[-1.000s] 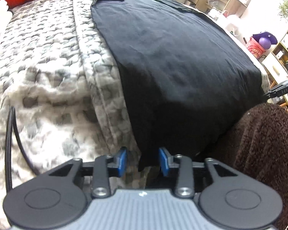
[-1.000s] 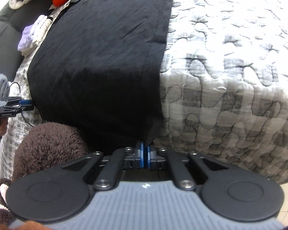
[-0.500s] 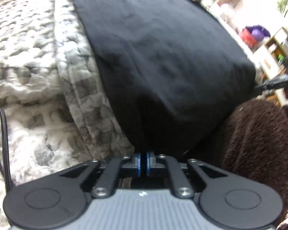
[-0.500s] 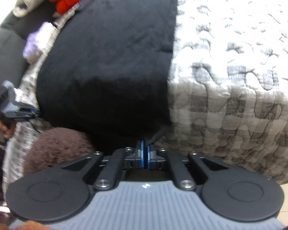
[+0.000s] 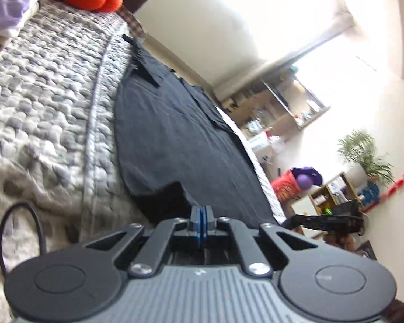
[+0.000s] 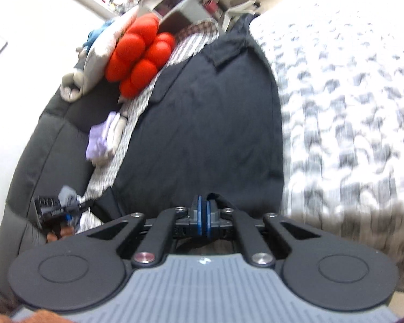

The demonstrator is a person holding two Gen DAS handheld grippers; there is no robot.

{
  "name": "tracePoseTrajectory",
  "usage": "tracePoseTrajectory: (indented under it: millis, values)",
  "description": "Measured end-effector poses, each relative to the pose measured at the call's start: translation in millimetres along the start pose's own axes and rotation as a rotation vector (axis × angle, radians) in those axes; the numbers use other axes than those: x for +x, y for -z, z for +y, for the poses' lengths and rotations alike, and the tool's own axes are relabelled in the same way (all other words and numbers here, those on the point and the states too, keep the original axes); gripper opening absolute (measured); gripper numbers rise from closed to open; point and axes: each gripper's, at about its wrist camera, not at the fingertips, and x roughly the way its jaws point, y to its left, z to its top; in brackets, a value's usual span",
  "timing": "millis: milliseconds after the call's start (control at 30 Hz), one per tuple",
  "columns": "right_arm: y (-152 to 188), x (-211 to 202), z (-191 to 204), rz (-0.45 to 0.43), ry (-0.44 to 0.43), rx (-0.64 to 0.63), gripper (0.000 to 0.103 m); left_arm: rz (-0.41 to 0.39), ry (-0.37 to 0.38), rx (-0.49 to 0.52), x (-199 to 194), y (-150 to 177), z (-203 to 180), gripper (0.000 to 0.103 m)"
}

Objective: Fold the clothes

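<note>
Both jaws clamped on near corners of black garment (image 5: 175, 140) — left gripper (image 5: 201, 216), right gripper (image 6: 203, 210) — hem raised off bed (image 5: 54, 107), likely for folding over.

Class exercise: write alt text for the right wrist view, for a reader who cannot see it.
The right gripper, jaws shut, pinches the near hem of a black garment spread on a grey-and-white quilt. Red cushions and folded pale clothes lie beyond, to the left.

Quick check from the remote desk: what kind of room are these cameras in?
Most likely a bedroom in a home. A black garment lies spread on a grey quilted bedspread, with an orange cushion beyond it, cluttered open shelves and a potted plant by the wall.
</note>
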Motion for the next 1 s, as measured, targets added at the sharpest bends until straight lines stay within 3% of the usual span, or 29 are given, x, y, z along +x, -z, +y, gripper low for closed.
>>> tracePoseTrajectory:
  millis: [267,533,833,1000]
  values:
    - [-34.2,9.8,-14.6,-0.124,0.052,0.166,0.005,-0.048,-0.087,-0.087,29.1,-24.0,5.7,0.002]
    - [-65.0,31.8,-50.6,-0.197,0.133,0.394,0.005,-0.121,-0.249,-0.148,47.8,-61.8,2.9,0.001]
    - [-75.4,45.7,-77.9,-0.203,0.107,0.505,0.005,-0.166,-0.458,-0.3,70.5,-96.4,16.2,0.001]
    - [-79.0,46.4,-92.1,-0.239,0.047,0.582,0.005,-0.19,-0.528,-0.373,83.8,-105.8,23.7,0.001]
